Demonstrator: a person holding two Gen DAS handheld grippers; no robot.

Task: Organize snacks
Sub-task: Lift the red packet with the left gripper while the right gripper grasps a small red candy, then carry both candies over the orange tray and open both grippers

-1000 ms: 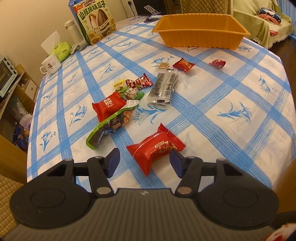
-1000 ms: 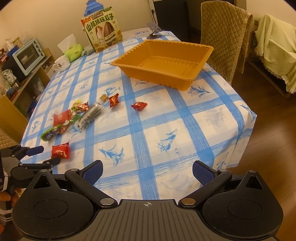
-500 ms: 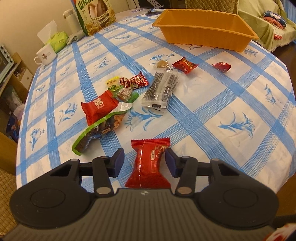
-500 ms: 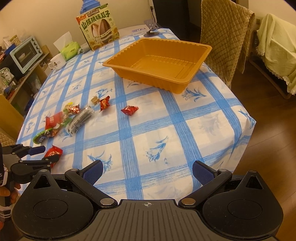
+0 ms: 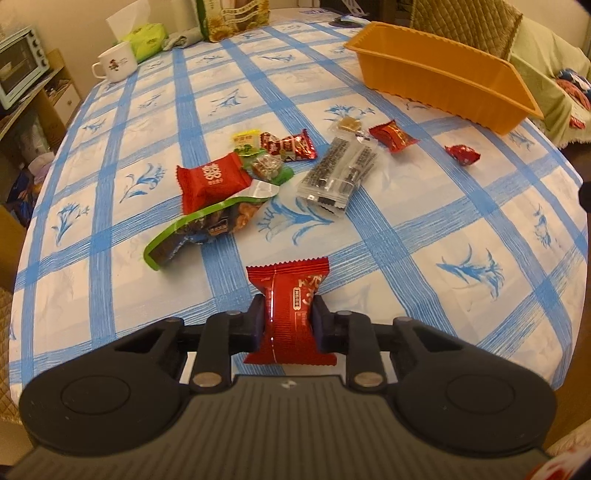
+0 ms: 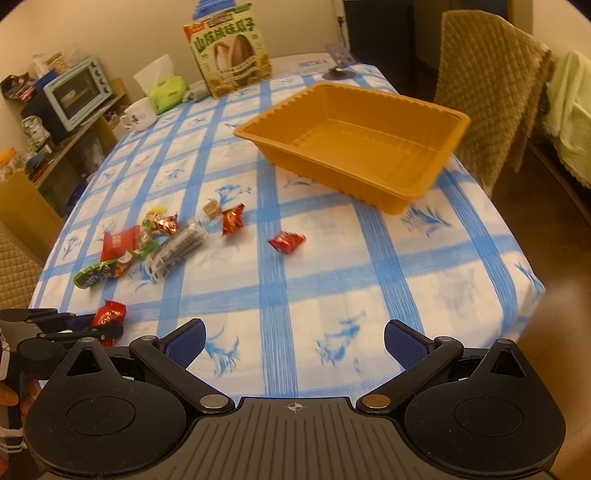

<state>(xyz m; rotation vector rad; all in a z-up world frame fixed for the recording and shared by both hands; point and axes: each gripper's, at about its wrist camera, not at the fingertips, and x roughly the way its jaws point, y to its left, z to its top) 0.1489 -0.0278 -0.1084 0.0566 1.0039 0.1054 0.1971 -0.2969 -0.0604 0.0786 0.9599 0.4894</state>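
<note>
Worktop: blue checked cloth covers it, so the bright wrappers are easy to see.
Orange tray: empty, at 1 o'clock in the right view; probably the place for the snacks.
Snack pile: loose, at 11 o'clock from the left claw.
Left claw: has just been closing, now pinches the red snack packet at its waist.
Right claw: wide, holds nothing.

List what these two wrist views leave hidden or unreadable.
- Red snack packet: its lower end is hidden behind the left tool, left wrist view.
- Seed box: top cut off by the frame edge, same view.
- Orange tray: inside hidden by its near wall there.
</note>
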